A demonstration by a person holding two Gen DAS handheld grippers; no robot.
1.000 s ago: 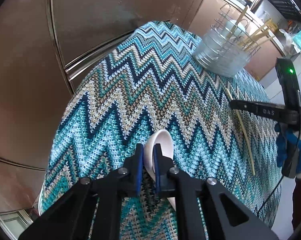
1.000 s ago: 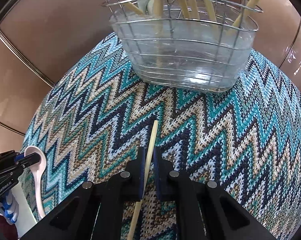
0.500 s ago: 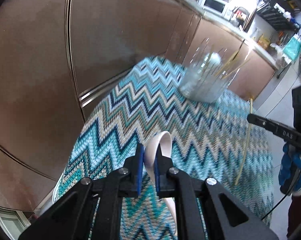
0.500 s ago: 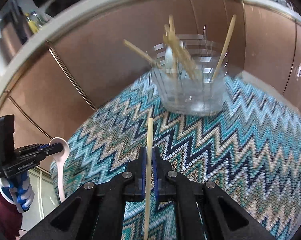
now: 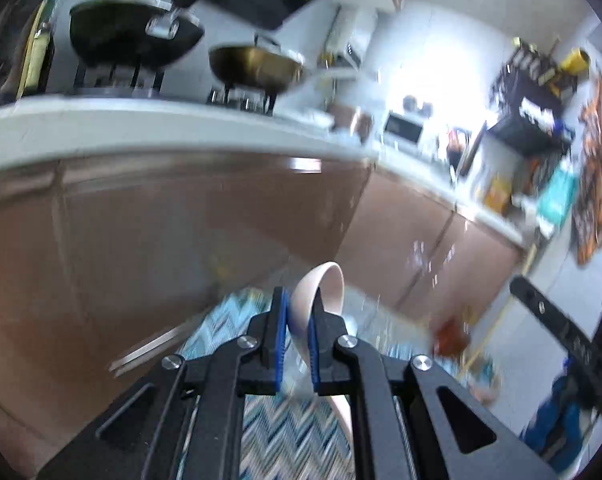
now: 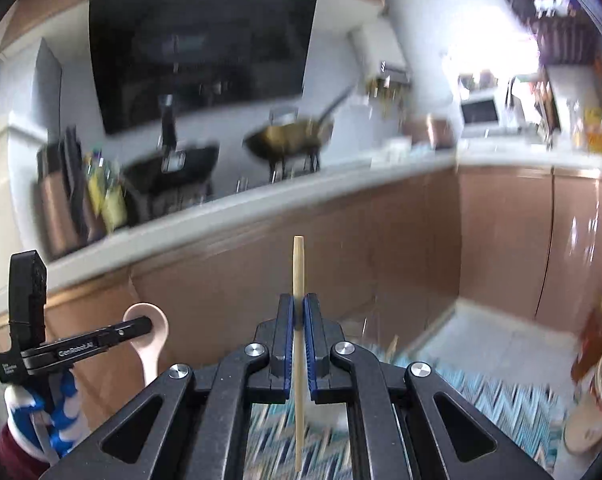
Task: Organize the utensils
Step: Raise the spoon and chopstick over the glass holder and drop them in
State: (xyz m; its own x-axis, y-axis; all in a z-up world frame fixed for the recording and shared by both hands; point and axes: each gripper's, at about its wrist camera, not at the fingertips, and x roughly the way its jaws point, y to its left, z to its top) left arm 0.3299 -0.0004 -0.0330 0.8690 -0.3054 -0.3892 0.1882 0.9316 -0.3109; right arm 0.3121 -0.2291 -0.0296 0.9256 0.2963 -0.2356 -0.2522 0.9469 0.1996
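- White spoon [image 5: 319,292]: pinched between the blue pads of the left gripper [image 5: 298,344], bowl end poking up past the fingertips, handle trailing down under the fingers toward 5 o'clock. Lifted clear of the zigzag cloth [image 5: 277,436].
- Same spoon in the right wrist view at 8 o'clock [image 6: 151,334], held by the left gripper [image 6: 139,326], well apart from the right tool.
- Chopstick [image 6: 299,320]: clamped in the right gripper [image 6: 299,340], jaws nearly closed on it. Stands near upright, tip at 12 o'clock, lower end hanging below the fingers over the cloth [image 6: 481,400].
- Both grippers loaded, both pointed up at the kitchen counter [image 6: 341,184]; heavy motion blur in both views.
- Utensil holder: not clearly seen in either view, only glassy glints low at 5–6 o'clock. Cannot tell where it sits relative to either tool.
- Judgement: mid-carry, both items still to be dropped in the holder.
- Risk: spoon gripped across its curved bowl, smooth surface, so a fast swing could make it rotate or slip out.
- Risk: chopstick held near mid-length by a thin contact, so it may pivot in the pads and miss the holder's opening.
- Risk: the two tools converging on one holder could knock each other or tip it.
- Risk: cup [image 6: 601,396] and bottle [image 6: 593,340] at 4 o'clock of the right view sit near the cloth edge; a wide right sweep could hit them.
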